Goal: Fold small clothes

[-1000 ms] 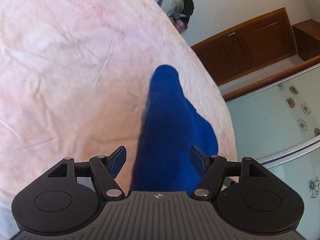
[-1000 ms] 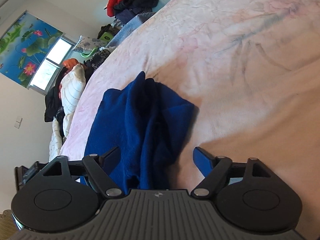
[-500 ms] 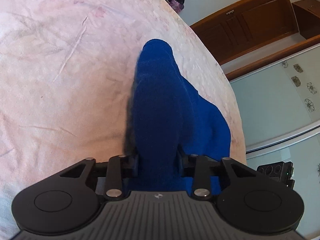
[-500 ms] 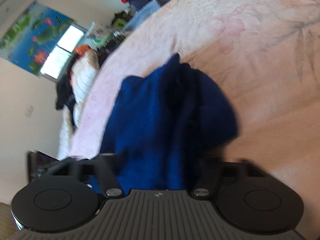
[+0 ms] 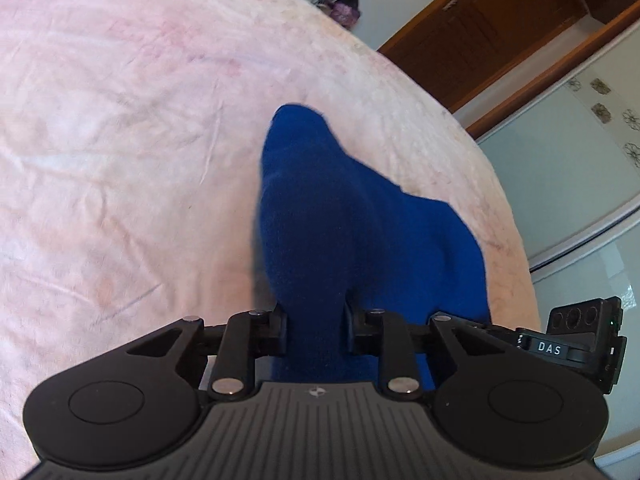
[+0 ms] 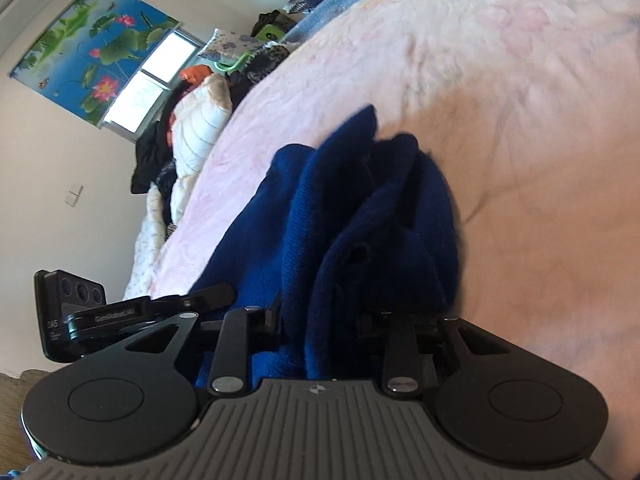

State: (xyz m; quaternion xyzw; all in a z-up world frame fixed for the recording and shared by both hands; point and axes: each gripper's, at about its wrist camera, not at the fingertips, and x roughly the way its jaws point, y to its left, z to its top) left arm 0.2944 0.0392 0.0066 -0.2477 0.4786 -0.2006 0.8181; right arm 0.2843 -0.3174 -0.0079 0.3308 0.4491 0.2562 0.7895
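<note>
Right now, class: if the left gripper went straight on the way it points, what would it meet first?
The left gripper is already shut on the blue fleece garment; beyond that, probably the pink bedspread.

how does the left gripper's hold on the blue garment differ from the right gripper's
The left gripper pinches a narrow, smooth band of the blue garment; the right gripper clamps a thicker, bunched wad of folds. Its jaws stand wider apart than the left's. Both are shut on the same garment over the pink bedspread.

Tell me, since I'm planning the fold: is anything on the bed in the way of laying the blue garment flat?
Nothing visible. Both the left gripper and right gripper have jaws shut on the dark blue fleece garment, and the pink bedspread around it is bare.
</note>
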